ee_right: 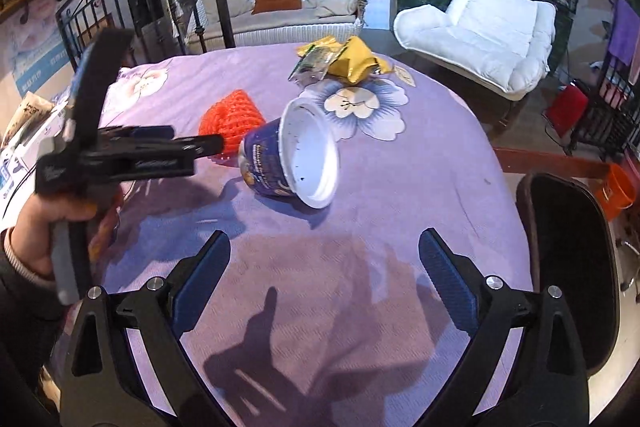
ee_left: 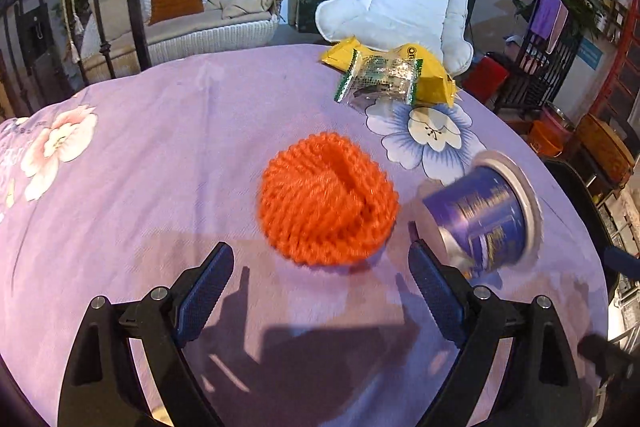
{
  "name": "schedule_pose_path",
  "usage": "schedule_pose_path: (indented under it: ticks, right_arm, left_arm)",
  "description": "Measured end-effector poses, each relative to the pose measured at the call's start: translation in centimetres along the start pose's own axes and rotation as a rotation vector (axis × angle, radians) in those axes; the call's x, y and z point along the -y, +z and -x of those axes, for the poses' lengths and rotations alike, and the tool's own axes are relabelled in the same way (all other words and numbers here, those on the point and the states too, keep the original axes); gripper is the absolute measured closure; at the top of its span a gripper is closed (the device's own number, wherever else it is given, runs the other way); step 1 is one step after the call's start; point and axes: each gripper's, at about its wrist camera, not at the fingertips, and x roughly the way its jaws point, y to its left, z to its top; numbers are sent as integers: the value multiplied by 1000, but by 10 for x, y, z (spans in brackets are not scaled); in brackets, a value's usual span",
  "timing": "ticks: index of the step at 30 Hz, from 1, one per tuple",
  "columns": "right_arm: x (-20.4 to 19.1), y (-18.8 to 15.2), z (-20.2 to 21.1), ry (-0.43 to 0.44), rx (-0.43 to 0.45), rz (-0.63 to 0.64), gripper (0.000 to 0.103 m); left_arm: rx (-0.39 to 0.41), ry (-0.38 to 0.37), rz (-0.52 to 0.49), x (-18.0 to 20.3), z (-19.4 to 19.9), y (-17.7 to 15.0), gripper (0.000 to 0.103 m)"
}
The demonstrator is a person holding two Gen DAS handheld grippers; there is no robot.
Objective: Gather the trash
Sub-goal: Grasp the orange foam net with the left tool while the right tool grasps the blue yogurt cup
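An orange foam fruit net lies on the purple flowered tablecloth, just ahead of my open, empty left gripper. A blue empty cup lies on its side to the net's right, close to the left gripper's right finger. A clear green-edged wrapper rests on a yellow packet at the far edge. In the right wrist view the cup lies mouth toward me, ahead of my open, empty right gripper. The net, wrapper and packet lie beyond. The left gripper points at the net.
A dark chair back stands at the table's right edge. Beyond the table are a white wicker sofa, a white cushioned chair, an iron railing and an orange bucket on the floor.
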Motion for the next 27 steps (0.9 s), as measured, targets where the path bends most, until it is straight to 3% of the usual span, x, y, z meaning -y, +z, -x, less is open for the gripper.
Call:
schedule_pose_path:
  ticks: [5,7,8,10,12,21,26,27]
  right_arm:
    - [-11,11,-12,7,-26,28,9]
    - [-15,15,-19,4,-38,37,9]
    - [-18,17,-23,0,-46,44,9]
    - [-22,21,-29,-7,-54,56,9]
    - [-27,26,-37,-18,-61,66,9]
    - [-55,47,-72,-87,-101,100,9]
    - [-63,59,-92,-160,-122,117,9]
    - [-61,60,-95,-161,-132,107,13]
  left_arm:
    - [-47,-32,18,-3,-23,12,18]
    - [-51,-41,30,-5,-25,13,39]
    - [-49,-45,42,-6,-24,13,44]
    - [-36,-65,73,-10,-19,11,63]
    - [-23,-58,78,-12,-12,8,69]
    - [76,-7,159,-31,30,-7,73]
    - [89,-5,173,-32,42,-14,73]
    - [90,-7,179,-33,44,-16,73]
